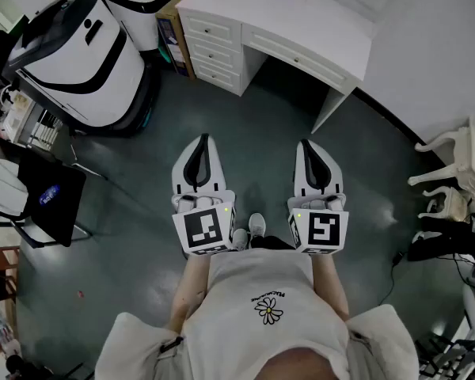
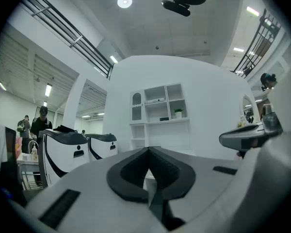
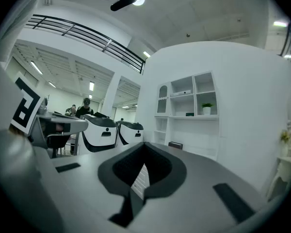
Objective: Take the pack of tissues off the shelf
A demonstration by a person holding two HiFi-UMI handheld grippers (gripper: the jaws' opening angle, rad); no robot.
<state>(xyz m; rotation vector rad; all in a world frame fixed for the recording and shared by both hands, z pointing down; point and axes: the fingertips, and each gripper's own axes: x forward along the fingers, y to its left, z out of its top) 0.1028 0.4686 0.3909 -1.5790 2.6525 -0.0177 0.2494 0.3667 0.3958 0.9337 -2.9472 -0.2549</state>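
L gripper (image 1: 203,141) & R gripper (image 1: 308,145) are both shut tight w/ nothing in them, while the pack of tissues (image 3: 183,93), a small flat whitish oblong, lies far off in the upper mid compartment of the white shelf (image 3: 194,117).

left gripper (image 1: 203,140): held out in front of the body, pointing forward and level; jaws together, tips meeting, nothing between them
right gripper (image 1: 308,144): held level beside the left one, pointing the same way; jaws together, nothing between them
spacing: the two grippers run side by side, roughly parallel, with a clear gap between them; not touching
left marker cube (image 1: 203,229): at the rear of the left gripper, close to the torso
right marker cube (image 1: 318,232): at the rear of the right gripper, level with the left one
left forearm (image 1: 188,285): bare, bent in at the waist
right forearm (image 1: 327,279): bare, likewise bent in
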